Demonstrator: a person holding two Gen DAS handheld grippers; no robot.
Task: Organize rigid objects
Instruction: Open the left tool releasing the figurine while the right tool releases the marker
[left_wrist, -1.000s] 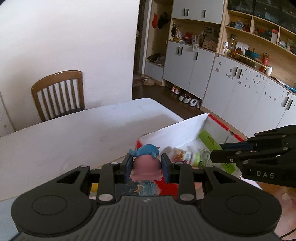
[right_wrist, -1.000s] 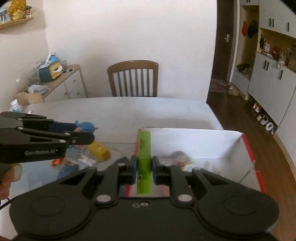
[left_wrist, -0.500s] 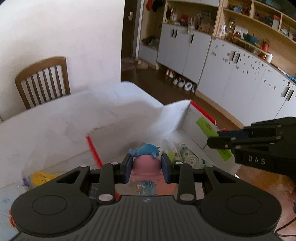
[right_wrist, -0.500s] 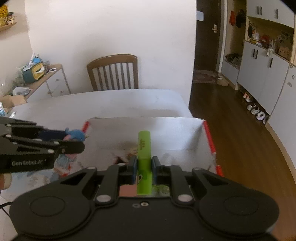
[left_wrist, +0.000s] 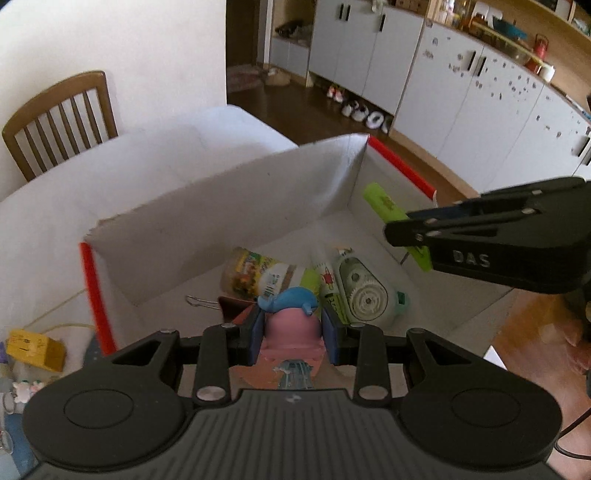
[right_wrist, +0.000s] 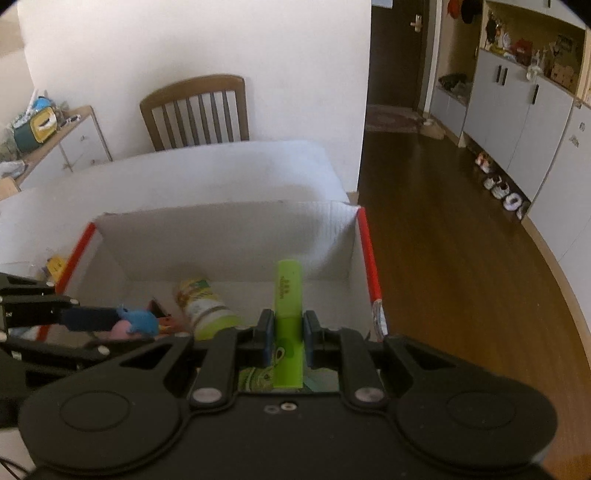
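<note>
The left hand-held gripper (left_wrist: 293, 334) is clamped on a pink figurine (left_wrist: 291, 326) over the white cardboard box (left_wrist: 221, 210). The right hand-held gripper (right_wrist: 289, 338) is clamped on a green highlighter (right_wrist: 288, 291) above the same box.

Landmark: white cardboard box (left_wrist: 229, 206), open-topped, red strips along two top edges, standing on a white table.

Pink figure with a blue whale on top (left_wrist: 291, 317): upright, above the box's near-left part, not resting on its floor.

Green highlighter (right_wrist: 288, 314): long axis pointing toward the box's far wall, tilted, above the box's near-right part.

Lying on the box floor: a clear jar with yellow-green label (left_wrist: 255, 273) on its side near the centre; a correction-tape dispenser (left_wrist: 364, 291) just right of it; a binder clip (left_wrist: 218, 304) at near left.
</note>
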